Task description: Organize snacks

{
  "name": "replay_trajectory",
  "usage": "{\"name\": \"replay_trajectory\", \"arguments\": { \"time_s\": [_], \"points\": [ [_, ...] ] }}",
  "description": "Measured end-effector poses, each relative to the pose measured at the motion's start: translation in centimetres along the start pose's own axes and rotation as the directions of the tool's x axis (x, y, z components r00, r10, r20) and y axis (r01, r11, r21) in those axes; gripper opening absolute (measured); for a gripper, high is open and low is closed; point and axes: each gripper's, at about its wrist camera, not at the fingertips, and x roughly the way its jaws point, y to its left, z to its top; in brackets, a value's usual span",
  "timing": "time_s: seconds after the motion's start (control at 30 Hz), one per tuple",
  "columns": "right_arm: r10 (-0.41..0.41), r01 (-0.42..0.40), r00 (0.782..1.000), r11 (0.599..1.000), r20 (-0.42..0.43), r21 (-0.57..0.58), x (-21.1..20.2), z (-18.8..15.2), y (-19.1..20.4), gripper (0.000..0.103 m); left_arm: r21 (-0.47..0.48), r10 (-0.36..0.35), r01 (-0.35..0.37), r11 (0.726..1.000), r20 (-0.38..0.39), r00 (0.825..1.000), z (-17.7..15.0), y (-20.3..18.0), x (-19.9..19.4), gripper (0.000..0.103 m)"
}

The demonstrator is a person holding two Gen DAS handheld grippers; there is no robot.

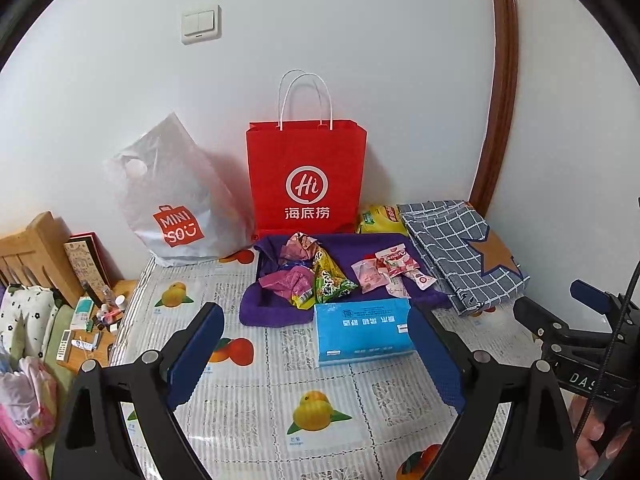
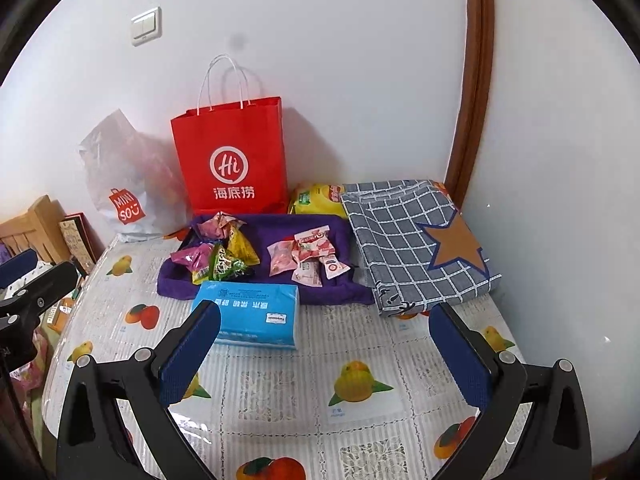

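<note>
We find the snacks in two loose heaps on a purple tray (image 2: 280, 236) that sits toward the back of the table (image 2: 304, 364): a pink, green and yellow heap (image 2: 218, 254) at its left end and a pink-and-white heap (image 2: 308, 262) toward its right. The packets overlap, so we cannot count them or read their printing, and their long axes point every which way; the tray itself runs left to right along the wall. A blue tissue pack (image 2: 250, 316) lies flat just in front, its long side also left to right, and it covers part of the tray's front edge. Behind the tray a red paper bag (image 2: 232, 160) stands upright against the wall; we cannot see inside it, nor inside the leaning white plastic bag (image 2: 124, 184) to its left. A yellow packet (image 2: 316, 200) is half hidden between the red bag and a folded checked cloth (image 2: 416, 240) at the right. Our left gripper (image 1: 316, 356) and right gripper (image 2: 324, 348) both hover over the table with jaws spread wide and nothing between the pads; the tissue pack is only seen beyond them. In the left wrist view the right gripper's body is cut off at the frame edge.
</note>
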Motion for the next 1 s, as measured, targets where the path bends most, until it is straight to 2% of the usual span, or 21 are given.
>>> {"name": "replay_trajectory", "arguments": {
  "time_s": [1.0],
  "points": [
    [0.002,-0.002,1.000,1.000,0.015,0.009,-0.93,-0.30,-0.57,0.103,0.016,-0.015,0.015,1.000,0.005,1.000,-0.01,-0.51,-0.59,0.093]
  ]
}}
